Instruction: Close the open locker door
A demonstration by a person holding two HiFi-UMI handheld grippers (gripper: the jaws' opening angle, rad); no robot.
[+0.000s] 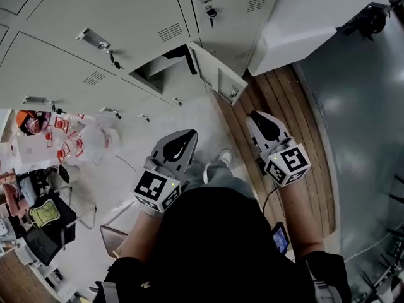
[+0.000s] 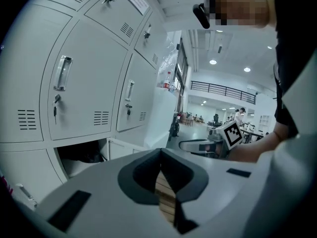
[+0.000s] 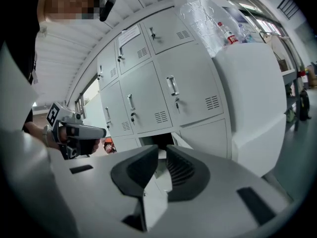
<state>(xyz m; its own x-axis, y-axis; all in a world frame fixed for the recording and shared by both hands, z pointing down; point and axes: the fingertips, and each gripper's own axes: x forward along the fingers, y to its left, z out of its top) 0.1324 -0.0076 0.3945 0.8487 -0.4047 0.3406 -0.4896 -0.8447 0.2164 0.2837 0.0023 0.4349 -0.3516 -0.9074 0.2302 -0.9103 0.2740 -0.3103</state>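
The floor (image 1: pixel 353 137) is seen in three parts. A grey, shiny part is found on the right. A strip of wooden boards (image 1: pixel 278 90) is laid down the middle. A pale part (image 1: pixel 189 115) is spread on the left. The lockers (image 1: pixel 76 17) are stood on it along the top, with a big white box (image 1: pixel 309 11) beside them. Clear bags (image 1: pixel 82 137) are piled at the left edge, and a yellow bag (image 1: pixel 43 213) is left lower down. A shoe (image 1: pixel 224 157) is planted near the middle.
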